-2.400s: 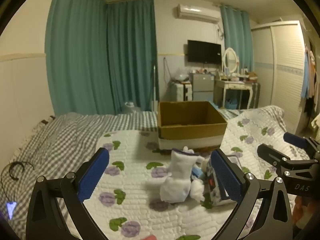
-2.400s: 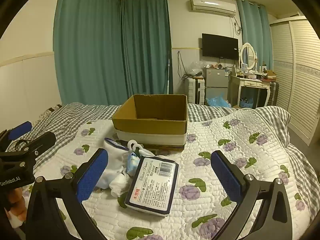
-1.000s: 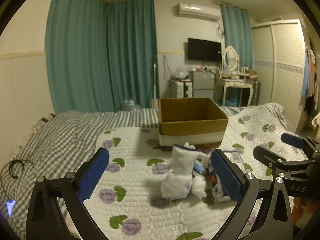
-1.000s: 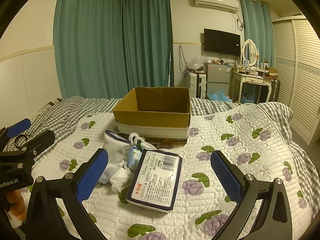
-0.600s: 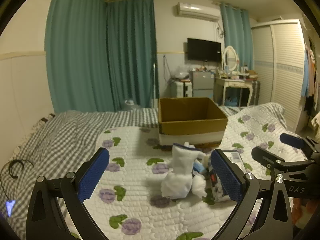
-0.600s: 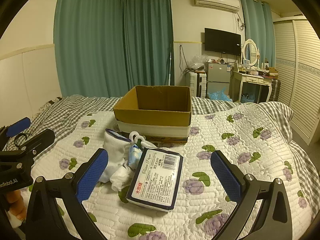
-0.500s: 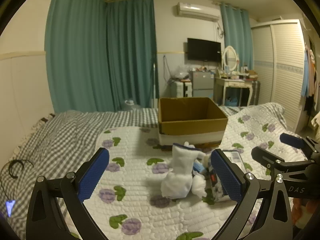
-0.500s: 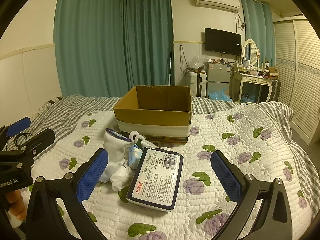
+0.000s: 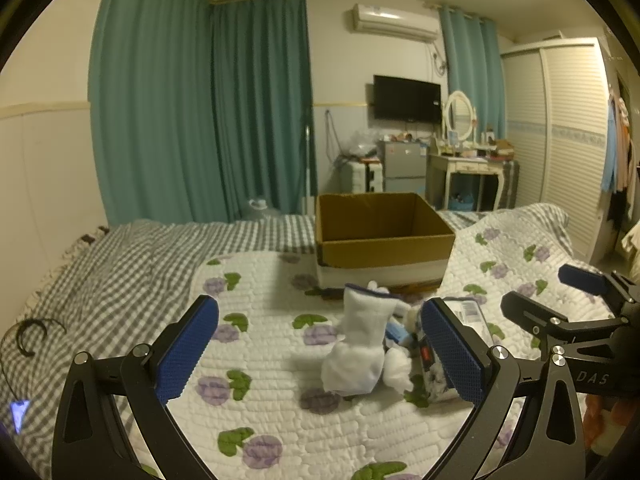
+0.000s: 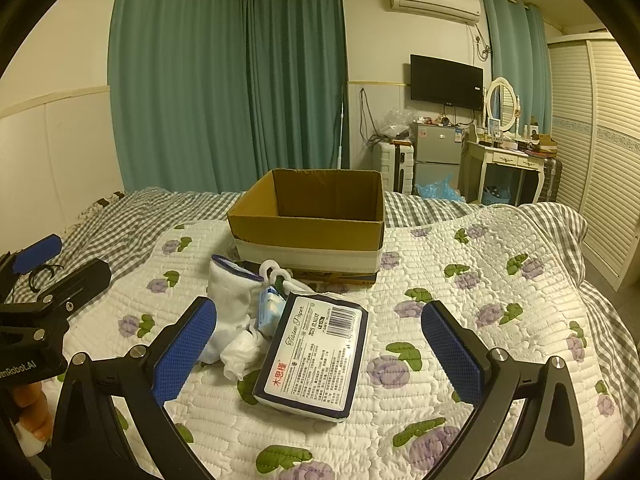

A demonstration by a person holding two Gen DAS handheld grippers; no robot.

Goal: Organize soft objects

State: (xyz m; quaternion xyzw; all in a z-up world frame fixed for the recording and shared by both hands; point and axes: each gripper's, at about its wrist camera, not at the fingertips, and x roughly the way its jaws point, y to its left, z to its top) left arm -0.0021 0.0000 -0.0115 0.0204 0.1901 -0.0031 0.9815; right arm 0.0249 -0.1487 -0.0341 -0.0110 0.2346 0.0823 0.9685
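Both the left gripper (image 9: 320, 350) and the right gripper (image 10: 318, 350) were spread wide, holding nothing. The white sock (image 10: 230, 300) and tissue pack (image 10: 314, 356) lay at center frame on the quilt (image 10: 480, 280), just before the cardboard box (image 10: 312, 216).

One box (image 10: 308, 216), one tissue pack (image 10: 314, 354), two socks (white) (image 10: 232, 308).

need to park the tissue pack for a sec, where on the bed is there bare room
Bare quilt lies right of the tissue pack, out to the gingham sheet's edge. More shows left of the white sock, toward the gingham sheet. The cardboard box shows nothing inside. Crowded: the heap of sock, small packets and tissue pack right before the box.
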